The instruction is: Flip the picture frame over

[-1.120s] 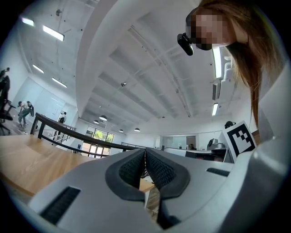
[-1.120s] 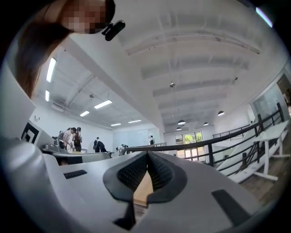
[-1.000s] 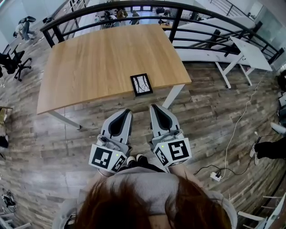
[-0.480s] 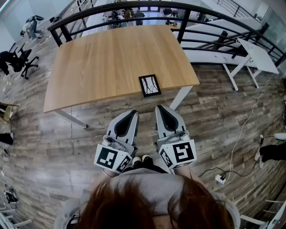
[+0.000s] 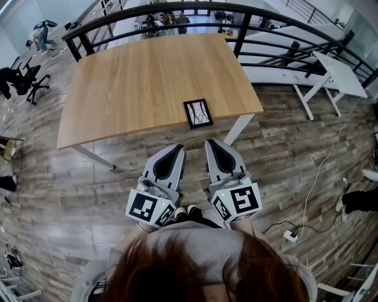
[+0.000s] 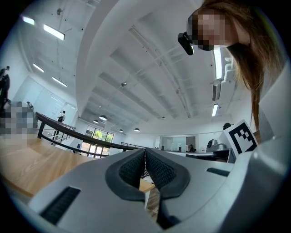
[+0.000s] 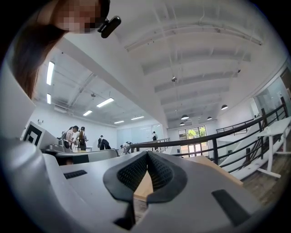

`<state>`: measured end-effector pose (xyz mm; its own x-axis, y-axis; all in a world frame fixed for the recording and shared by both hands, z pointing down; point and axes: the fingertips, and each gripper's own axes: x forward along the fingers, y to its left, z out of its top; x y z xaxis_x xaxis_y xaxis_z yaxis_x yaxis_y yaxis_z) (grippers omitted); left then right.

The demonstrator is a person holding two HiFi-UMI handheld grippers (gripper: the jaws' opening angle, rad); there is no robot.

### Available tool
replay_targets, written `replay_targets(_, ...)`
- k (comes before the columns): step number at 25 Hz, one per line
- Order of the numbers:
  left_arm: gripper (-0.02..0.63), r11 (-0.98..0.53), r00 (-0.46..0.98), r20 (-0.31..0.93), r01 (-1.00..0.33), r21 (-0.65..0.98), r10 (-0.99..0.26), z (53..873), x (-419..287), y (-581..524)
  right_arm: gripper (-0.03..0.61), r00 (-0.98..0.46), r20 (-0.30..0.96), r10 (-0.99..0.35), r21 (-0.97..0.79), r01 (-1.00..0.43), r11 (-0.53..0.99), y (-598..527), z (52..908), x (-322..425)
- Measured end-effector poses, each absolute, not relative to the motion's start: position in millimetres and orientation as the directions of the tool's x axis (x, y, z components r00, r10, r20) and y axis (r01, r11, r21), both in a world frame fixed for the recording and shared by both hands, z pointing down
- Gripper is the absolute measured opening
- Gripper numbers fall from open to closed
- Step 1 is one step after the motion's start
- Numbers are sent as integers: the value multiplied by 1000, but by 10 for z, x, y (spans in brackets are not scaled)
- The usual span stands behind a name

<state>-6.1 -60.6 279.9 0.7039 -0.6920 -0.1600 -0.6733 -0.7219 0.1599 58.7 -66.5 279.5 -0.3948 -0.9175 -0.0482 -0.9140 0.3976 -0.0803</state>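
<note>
A small black picture frame [image 5: 198,112] lies flat near the front right corner of the wooden table [image 5: 136,82], its picture side up. Both grippers hover side by side over the floor, short of the table's front edge. My left gripper [image 5: 177,148] points toward the table with its jaws closed together and nothing between them. My right gripper [image 5: 209,142] sits just below the frame, also shut and empty. In the left gripper view [image 6: 145,151] and the right gripper view [image 7: 147,155] the dark pads meet at the tips.
A black railing [image 5: 177,9] runs behind the table. White tables [image 5: 331,68] stand at the right. A power strip and cable [image 5: 289,235] lie on the wooden floor at the lower right. An office chair [image 5: 18,79] stands at the far left.
The view has shifted slightly, so table and frame sit a little further right and lower in the picture. Both grippers keep their place and stay shut.
</note>
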Motion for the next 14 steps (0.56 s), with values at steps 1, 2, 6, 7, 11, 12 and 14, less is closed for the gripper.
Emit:
replay_targets(1,8,-721,703,-161,-674,161,-693,2804,-63,-608,15,-396,-49,-917,-73,-914,399,-661,2798,582)
replay_targets(2,8,-720,702,-163,-674,162,-694,2809,-62,-613,15,-397,-49,-917,-65,-914,399,-658,2800,581)
replay_targets(6,8,-720,701,-166,-671,176,-694,2818,-34,-629,15,-401,-47,-915,-61,-913,403,-658,2811,590)
replay_targets(7,9,-721,702,-165,-670,177,-693,2821,-27,-631,15,-402,-47,-915,-64,-913,404,-660,2815,589)
replay_targets(11,9,-723,704,-163,-667,180,-691,2834,-9,-649,15,-396,-44,-917,-70,-915,398,-677,2827,596)
replay_targets(12,8,-723,704,-163,-667,182,-691,2833,-7,-652,15,-395,-43,-918,-70,-915,397,-680,2828,599)
replay_targets(14,9,-723,705,-164,-666,184,-690,2828,-3,-655,15,-395,-42,-918,-69,-915,397,-686,2829,604)
